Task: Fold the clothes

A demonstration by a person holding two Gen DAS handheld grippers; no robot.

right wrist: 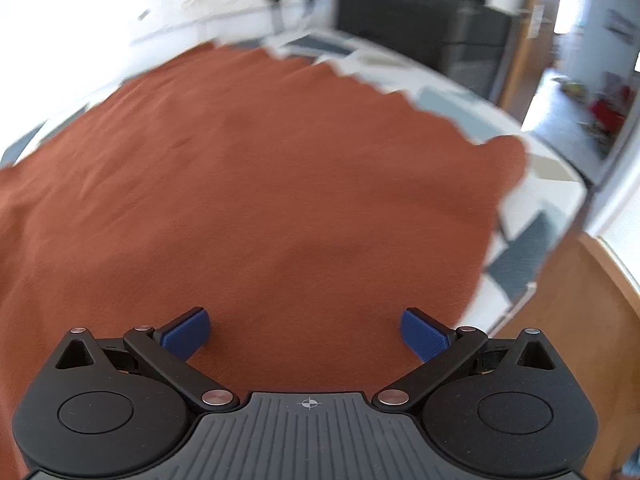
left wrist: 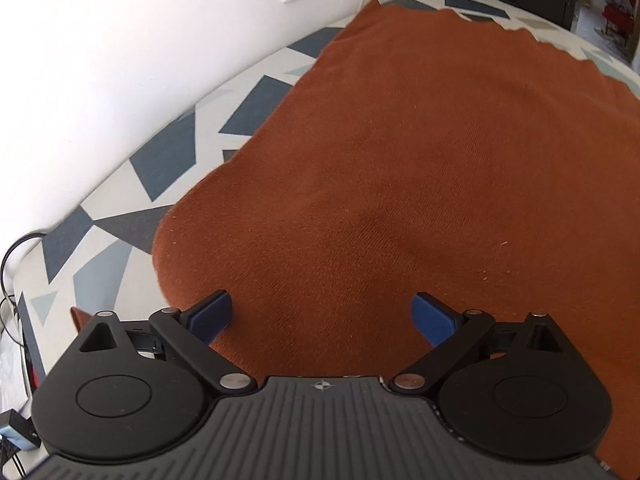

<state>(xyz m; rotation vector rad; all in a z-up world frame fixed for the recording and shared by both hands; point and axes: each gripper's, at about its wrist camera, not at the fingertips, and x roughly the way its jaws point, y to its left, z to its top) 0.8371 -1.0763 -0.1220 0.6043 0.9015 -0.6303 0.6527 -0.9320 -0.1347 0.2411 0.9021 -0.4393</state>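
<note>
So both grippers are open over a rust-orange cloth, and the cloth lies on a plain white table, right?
Not quite: the table is not plain white. It has a pattern of blue and grey triangles on white, clearest in the left wrist view. The rest holds: the left gripper and right gripper are both open over the rust-orange cloth.

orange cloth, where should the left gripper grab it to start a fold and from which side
Probably the rounded near-left corner of the orange cloth. It lies flat on the patterned surface with its edge exposed there, so the open left gripper can come in low from the wall side and slide one finger under the edge. The middle is flat, with no fold to pinch.
</note>
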